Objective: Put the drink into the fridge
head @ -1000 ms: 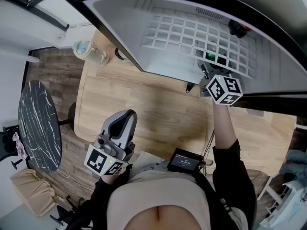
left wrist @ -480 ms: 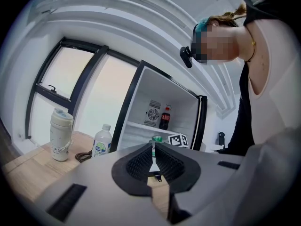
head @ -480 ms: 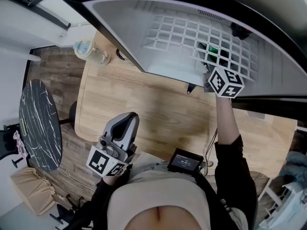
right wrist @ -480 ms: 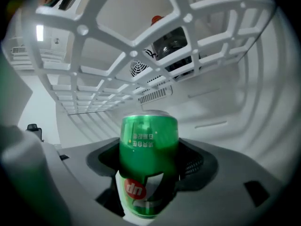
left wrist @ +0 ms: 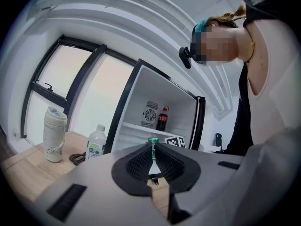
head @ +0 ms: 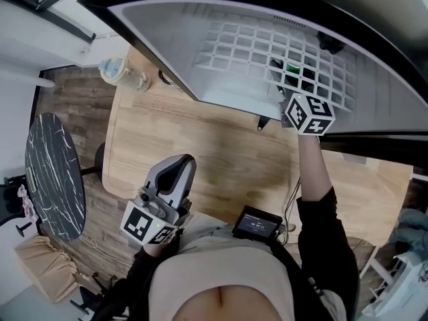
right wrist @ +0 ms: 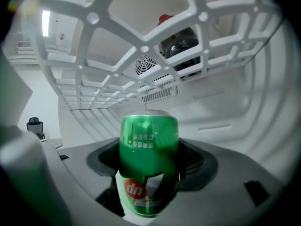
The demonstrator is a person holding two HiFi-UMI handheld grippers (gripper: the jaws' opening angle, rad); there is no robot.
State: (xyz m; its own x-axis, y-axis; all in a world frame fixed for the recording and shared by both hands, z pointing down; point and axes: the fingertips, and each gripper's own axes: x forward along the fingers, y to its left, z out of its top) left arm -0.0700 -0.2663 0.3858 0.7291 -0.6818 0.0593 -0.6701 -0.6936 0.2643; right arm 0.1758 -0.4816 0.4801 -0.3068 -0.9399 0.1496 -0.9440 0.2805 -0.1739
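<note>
drink can (right wrist: 148, 142) gripped by right claw (right wrist: 149, 175) inside fridge (right wrist: 244, 98).

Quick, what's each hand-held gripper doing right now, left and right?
Left hand-held gripper: closed, empty.
Right hand-held gripper: closed on the green can.

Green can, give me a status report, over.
Right tool shut on green can, inside fridge under wire shelf. Left tool shut, empty. Nothing blocking seen.
</note>
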